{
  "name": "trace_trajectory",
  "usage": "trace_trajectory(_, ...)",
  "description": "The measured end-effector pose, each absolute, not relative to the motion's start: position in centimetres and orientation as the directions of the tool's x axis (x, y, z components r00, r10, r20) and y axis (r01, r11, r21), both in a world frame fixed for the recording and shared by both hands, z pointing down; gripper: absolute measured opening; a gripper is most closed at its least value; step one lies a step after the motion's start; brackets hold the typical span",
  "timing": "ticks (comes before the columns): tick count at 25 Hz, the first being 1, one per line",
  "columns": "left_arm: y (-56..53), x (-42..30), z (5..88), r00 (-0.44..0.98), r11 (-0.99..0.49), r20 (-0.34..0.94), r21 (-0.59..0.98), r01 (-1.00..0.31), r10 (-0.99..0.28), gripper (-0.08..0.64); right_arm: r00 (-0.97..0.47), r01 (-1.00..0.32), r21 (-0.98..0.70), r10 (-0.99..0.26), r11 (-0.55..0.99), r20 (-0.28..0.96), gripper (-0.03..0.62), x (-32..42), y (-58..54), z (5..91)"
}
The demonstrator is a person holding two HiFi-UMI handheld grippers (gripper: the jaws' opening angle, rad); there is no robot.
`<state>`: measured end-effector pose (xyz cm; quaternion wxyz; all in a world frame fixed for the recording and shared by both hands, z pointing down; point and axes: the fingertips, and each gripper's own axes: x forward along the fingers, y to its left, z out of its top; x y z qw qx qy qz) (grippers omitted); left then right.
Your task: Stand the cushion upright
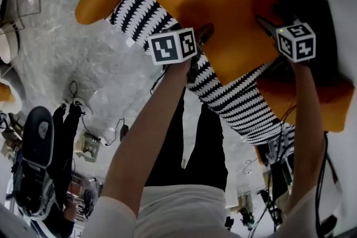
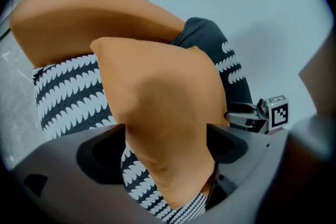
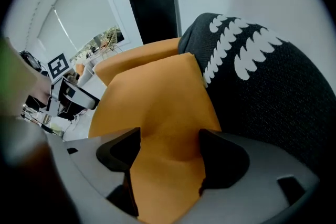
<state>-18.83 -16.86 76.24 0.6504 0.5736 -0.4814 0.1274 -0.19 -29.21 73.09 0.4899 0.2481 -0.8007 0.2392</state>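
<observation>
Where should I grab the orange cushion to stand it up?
By one edge, at two spots set apart, coming down from above. The orange cushion lies soft and floppy on the striped cover, so its thin edge fits the jaws, and two holds probably stop it folding. The left hand-held gripper and right hand-held gripper straddle it so.

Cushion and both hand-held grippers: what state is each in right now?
Cushion: orange, against the patterned cushion, one corner between each hand-held gripper's jaws; whether it is upright cannot be told.
Patterned cushion: behind the orange one, touching it.
Left hand-held gripper: open, cushion corner between the jaws.
Right hand-held gripper: open, cushion corner between the jaws.
</observation>
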Motion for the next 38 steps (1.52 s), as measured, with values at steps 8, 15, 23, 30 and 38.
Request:
trace_trajectory(8, -17.8, -18.8, 79.2, 0.49, 0.361, 0.813, 0.579, -0.731, -0.314, 0.41, -0.237, -0.635, -0.002, -0.192, 0.773, 0.952, 0.313, -0.8, -29.6, 75.6)
trace_trajectory(15, -19.1, -17.4, 77.4, 0.49, 0.281, 0.793, 0.594, -0.753, -0.362, 0.208, -0.255, -0.672, 0.031, -0.271, 0.74, 0.928, 0.075, -0.4, -29.4, 74.5)
trace_trajectory(23, -17.1, -16.8, 74.2, 0.465, 0.19, 0.777, 0.578, -0.793, -0.425, 0.11, -0.342, -0.726, -0.004, -0.357, 0.688, 0.869, 0.039, 0.4, -26.7, 71.1)
trace_trajectory(30, -16.4, -17.0, 70.1, 0.448, 0.022, 0.764, 0.516, -0.857, -0.463, 0.098, -0.376, -0.795, -0.052, -0.425, 0.604, 0.823, 0.038, 2.0, -23.0, 68.6)
trace_trajectory(38, -16.6, -17.7, 65.8, 0.442, -0.159, 0.742, 0.424, -0.892, -0.503, 0.098, -0.37, -0.872, -0.076, -0.549, 0.484, 0.75, 0.038, 2.5, -19.8, 64.0)
